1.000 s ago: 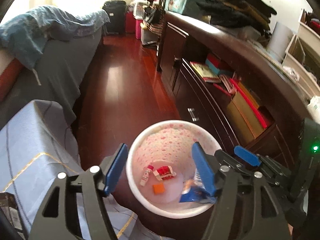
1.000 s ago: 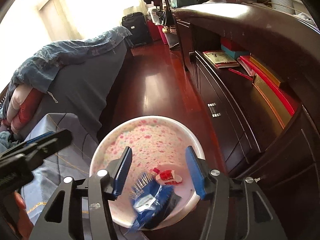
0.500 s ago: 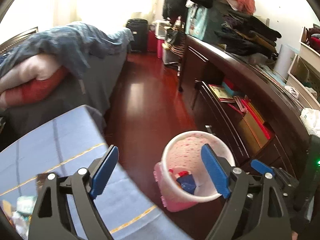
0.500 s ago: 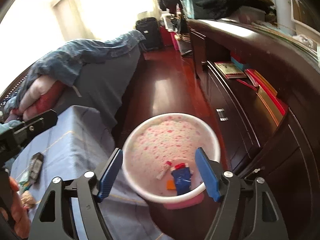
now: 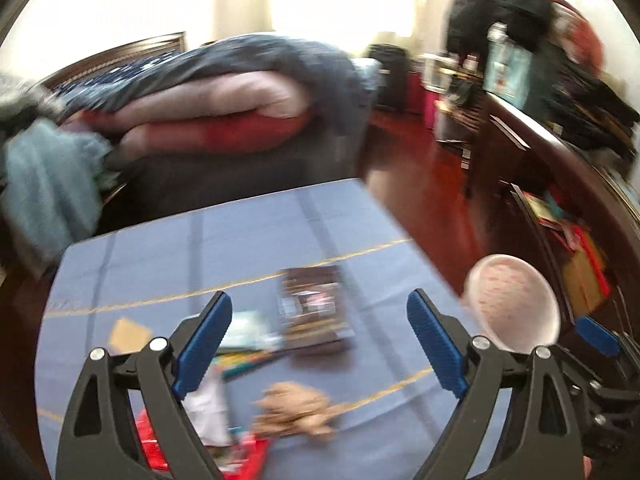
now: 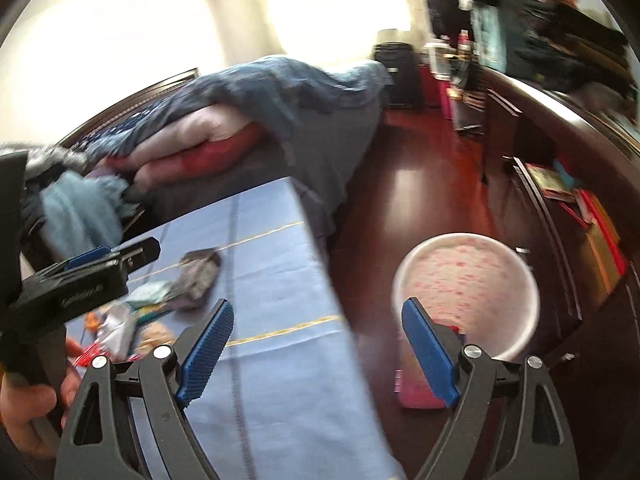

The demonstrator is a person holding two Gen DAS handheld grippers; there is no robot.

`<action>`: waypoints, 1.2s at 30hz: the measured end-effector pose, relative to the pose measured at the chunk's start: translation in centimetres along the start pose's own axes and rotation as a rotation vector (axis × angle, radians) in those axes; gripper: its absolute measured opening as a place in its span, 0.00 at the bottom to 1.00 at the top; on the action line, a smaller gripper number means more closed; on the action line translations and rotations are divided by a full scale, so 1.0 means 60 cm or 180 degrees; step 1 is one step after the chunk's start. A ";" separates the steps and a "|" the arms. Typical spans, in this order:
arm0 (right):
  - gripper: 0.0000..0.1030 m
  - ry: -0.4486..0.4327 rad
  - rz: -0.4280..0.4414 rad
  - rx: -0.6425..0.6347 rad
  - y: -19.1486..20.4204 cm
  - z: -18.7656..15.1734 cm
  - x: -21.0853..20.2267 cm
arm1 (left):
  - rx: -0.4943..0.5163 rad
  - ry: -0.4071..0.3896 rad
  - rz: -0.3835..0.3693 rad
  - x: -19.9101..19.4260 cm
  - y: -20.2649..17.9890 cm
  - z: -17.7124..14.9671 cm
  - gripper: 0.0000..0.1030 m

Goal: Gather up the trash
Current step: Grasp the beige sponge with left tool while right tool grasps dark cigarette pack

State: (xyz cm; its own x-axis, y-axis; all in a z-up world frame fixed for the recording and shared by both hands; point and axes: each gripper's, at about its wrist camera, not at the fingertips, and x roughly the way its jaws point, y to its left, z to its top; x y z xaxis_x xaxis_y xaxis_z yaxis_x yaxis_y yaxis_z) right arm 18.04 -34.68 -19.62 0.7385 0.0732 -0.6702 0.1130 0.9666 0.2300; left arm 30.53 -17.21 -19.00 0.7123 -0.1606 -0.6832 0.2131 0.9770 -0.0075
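Trash lies scattered on the blue tablecloth [image 5: 248, 240]: a dark wrapper [image 5: 314, 308], a crumpled brown wad [image 5: 296, 406], a tan scrap [image 5: 130, 336] and red packaging [image 5: 252, 454], all blurred. Off the table's right edge, on the dark red floor [image 6: 404, 184], stands the pink speckled trash bin [image 6: 466, 280]. The left gripper [image 5: 320, 340] hangs over the litter, its jaws opening wide with nothing between them. The right gripper [image 6: 318, 346], also opening and empty, straddles the table edge beside the bin.

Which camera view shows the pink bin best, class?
The right wrist view: the pink bin shows its whole rim, lining and pink base on the floor. The left wrist view catches only its blurred mouth at the frame edge.
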 end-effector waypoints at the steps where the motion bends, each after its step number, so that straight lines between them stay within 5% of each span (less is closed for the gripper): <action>1: 0.83 0.0012 0.0032 -0.0025 0.010 -0.002 0.002 | -0.0064 0.0031 0.0070 0.003 0.022 -0.002 0.88; 12: 0.83 0.0146 0.0222 -0.0336 0.109 -0.020 0.019 | -0.0590 0.0340 0.0680 0.064 0.216 -0.022 0.88; 20: 0.83 0.0208 0.0296 -0.0470 0.150 -0.021 0.033 | -0.0363 0.0690 0.0588 0.131 0.269 -0.038 0.88; 25: 0.83 0.0241 0.0351 -0.0501 0.172 -0.022 0.042 | -0.0312 0.0754 0.0332 0.144 0.273 -0.049 0.87; 30: 0.83 0.0272 0.0374 -0.0533 0.189 -0.023 0.050 | -0.0372 0.0759 0.0173 0.147 0.279 -0.055 0.59; 36: 0.83 0.0266 0.0372 -0.0572 0.203 -0.023 0.056 | -0.0415 0.0663 0.0178 0.135 0.288 -0.057 0.54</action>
State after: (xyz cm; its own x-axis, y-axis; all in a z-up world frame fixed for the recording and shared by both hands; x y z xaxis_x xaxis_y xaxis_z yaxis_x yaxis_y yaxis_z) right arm 21.01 -22.30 -20.03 0.6811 0.2001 -0.7043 -0.0958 0.9780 0.1852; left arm 37.67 -1.15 -27.14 0.5645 -0.0865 -0.8209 0.0793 0.9956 -0.0503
